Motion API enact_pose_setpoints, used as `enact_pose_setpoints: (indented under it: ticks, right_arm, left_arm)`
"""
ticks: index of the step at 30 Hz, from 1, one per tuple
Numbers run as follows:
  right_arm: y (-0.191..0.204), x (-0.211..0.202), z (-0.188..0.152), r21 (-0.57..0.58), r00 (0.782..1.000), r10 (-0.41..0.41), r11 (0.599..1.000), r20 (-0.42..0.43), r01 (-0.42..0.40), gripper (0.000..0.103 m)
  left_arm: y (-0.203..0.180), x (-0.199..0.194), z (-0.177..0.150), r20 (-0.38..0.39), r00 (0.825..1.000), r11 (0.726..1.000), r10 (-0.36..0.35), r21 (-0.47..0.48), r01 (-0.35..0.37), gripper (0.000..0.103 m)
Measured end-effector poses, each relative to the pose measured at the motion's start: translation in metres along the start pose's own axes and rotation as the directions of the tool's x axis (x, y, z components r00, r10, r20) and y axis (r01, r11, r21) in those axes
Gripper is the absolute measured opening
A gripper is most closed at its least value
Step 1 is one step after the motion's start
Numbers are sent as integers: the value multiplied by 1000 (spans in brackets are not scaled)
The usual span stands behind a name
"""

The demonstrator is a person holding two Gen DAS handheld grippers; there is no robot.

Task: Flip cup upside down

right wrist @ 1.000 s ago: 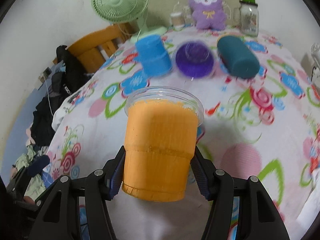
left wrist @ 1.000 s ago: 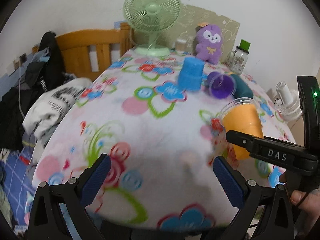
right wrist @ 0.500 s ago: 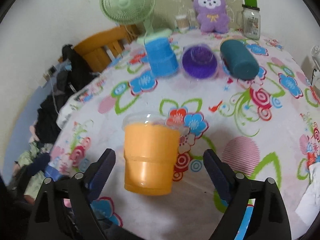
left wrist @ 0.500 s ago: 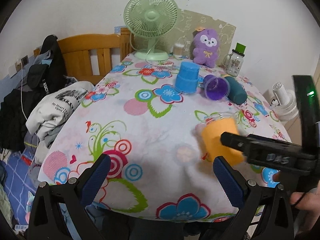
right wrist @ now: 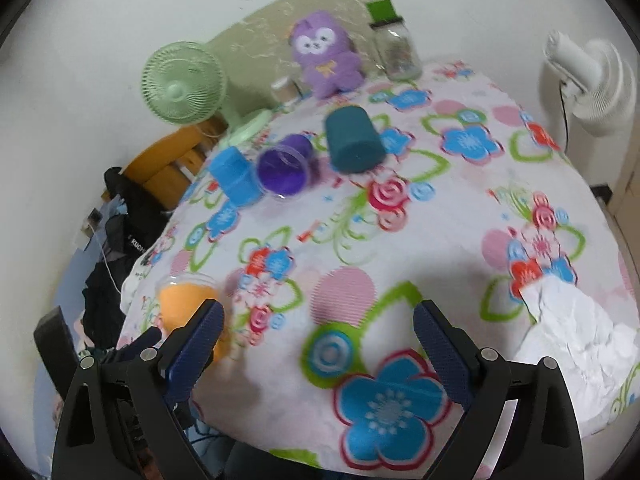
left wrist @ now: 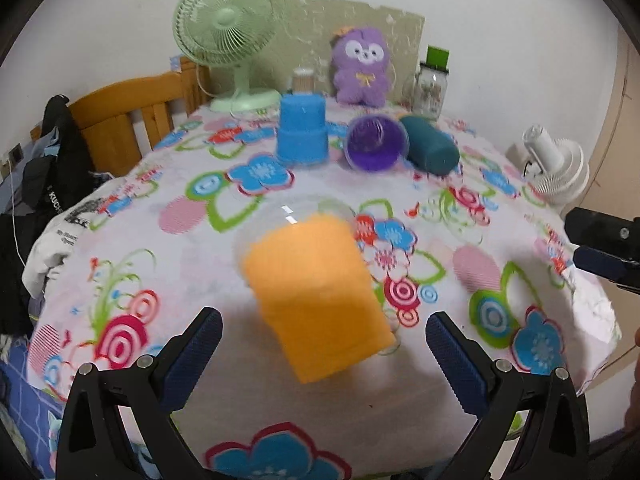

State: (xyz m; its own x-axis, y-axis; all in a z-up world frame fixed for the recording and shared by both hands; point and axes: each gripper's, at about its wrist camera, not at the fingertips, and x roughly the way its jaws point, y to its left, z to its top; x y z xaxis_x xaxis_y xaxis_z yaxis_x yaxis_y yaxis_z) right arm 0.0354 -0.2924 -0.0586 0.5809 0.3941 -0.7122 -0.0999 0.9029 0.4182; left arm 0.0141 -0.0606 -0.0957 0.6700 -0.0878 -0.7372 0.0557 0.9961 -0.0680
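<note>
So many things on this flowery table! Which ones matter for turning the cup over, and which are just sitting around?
In the job: orange cup; left claw, open around it; right claw, open.

Lying about: blue cup, purple cup, teal cup, green fan, purple plush toy, glass jar.

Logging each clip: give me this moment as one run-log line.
orange cup: upright on table, rim up, unflipped | left hand-held gripper: open, facing cup | right hand-held gripper: open, off to the side

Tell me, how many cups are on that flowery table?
4: an orange plastic cup nearest the left fingers, a light-blue cup mouth-down farther back, a purple cup on its side, and a dark-teal cup on its side.
</note>
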Motion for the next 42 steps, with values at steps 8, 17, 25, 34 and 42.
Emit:
enact_pose_setpoints:
  ticks: [8,17,25,34,42]
  right_arm:
    - [-15,6,-4,20,1000,20,1000,-11,-20,97]
    - [-7,10,-5,11,999,42,999,-15,-42,97]
    - [6,7,-5,-20,998,61,998,-6,-61,97]
    - [2,2,-6,-9,998,65,998,7,-65,97]
    - [1,3,-8,-5,998,65,998,-1,-65,97]
  left_arm:
    - [-3,-1,-1,24,1000,1000,10,25,-11,65]
    - [6,-28,8,58,998,999,-20,26,18,57]
    - [11,-58,23,135,990,999,-32,35,27,55]
    - [14,-88,48,194,980,999,-47,30,42,55]
    - [7,-74,49,134,990,999,-49,26,46,85]
